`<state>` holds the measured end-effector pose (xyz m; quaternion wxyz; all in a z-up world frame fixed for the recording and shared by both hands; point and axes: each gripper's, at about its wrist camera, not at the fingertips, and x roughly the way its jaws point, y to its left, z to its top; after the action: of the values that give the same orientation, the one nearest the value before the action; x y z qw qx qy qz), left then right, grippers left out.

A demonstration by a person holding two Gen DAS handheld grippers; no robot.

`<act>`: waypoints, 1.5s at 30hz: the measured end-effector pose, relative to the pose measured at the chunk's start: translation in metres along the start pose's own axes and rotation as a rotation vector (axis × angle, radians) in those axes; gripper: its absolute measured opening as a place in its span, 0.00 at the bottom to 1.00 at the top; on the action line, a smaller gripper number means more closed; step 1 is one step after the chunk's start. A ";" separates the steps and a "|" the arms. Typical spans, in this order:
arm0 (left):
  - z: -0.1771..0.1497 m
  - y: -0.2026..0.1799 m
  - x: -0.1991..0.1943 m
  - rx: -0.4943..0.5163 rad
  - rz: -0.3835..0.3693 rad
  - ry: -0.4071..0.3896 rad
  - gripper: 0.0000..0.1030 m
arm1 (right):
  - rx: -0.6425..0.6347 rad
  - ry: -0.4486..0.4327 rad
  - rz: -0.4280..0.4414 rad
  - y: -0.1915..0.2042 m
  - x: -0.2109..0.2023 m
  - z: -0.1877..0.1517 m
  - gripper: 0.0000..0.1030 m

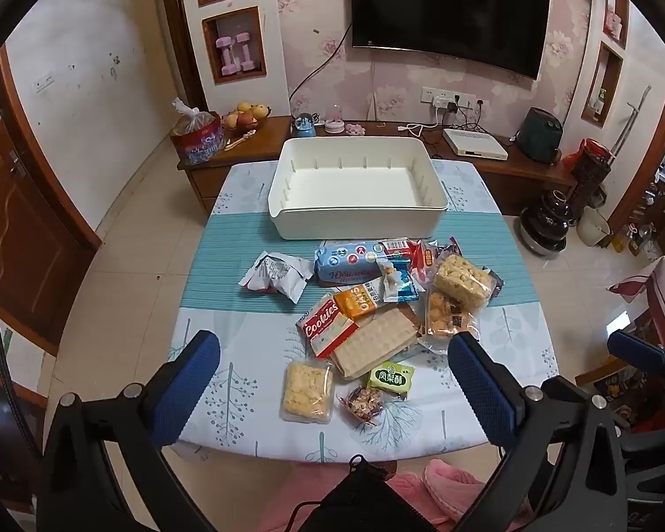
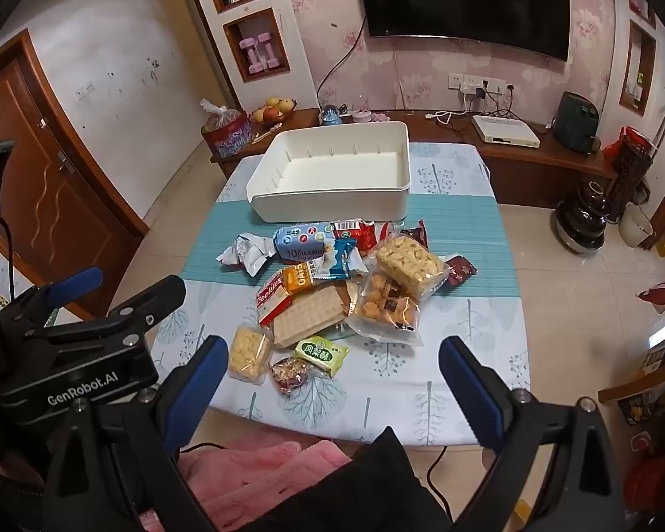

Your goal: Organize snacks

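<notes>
A pile of snack packets lies mid-table: a red Cookies pack (image 1: 326,326), an orange Oats pack (image 1: 354,303), a blue biscuit pack (image 1: 348,261), a tan cracker sleeve (image 1: 372,348), a green pastry packet (image 1: 390,379), a yellow puffed bar (image 1: 307,392) and a crumpled white wrapper (image 1: 277,275). An empty white bin (image 1: 354,217) stands behind them, also in the right wrist view (image 2: 332,210). My left gripper (image 1: 332,381) is open above the table's near edge. My right gripper (image 2: 332,381) is open, empty, beside it. The green packet (image 2: 321,353) lies between its fingers in view.
A table with leaf-print cloth and teal runner (image 1: 226,266) stands on tiled floor. Behind it is a wooden TV bench (image 1: 523,164) with fruit, a router and a wall TV. A wooden door (image 1: 17,230) is at left. Pink clothing (image 2: 261,465) is below.
</notes>
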<state>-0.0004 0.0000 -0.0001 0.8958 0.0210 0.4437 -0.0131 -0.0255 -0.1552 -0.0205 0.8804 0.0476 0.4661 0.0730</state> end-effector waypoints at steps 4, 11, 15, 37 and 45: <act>0.000 0.000 0.000 0.002 0.000 0.003 0.99 | 0.001 0.004 -0.001 0.000 0.001 0.000 0.94; 0.000 0.001 0.001 -0.005 0.001 0.009 0.99 | -0.001 0.002 -0.002 0.001 0.001 0.000 0.94; 0.000 0.000 0.000 -0.004 0.000 0.006 0.99 | 0.000 0.001 -0.001 0.001 0.001 -0.001 0.94; 0.000 0.000 0.000 -0.003 0.002 0.006 0.99 | -0.001 0.000 0.005 0.001 0.001 -0.003 0.94; -0.004 0.001 -0.014 0.006 0.037 0.003 0.99 | -0.008 -0.006 0.014 0.005 0.004 -0.003 0.94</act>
<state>-0.0120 0.0016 0.0081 0.8952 0.0321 0.4446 0.0023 -0.0261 -0.1496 -0.0244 0.8815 0.0474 0.4627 0.0808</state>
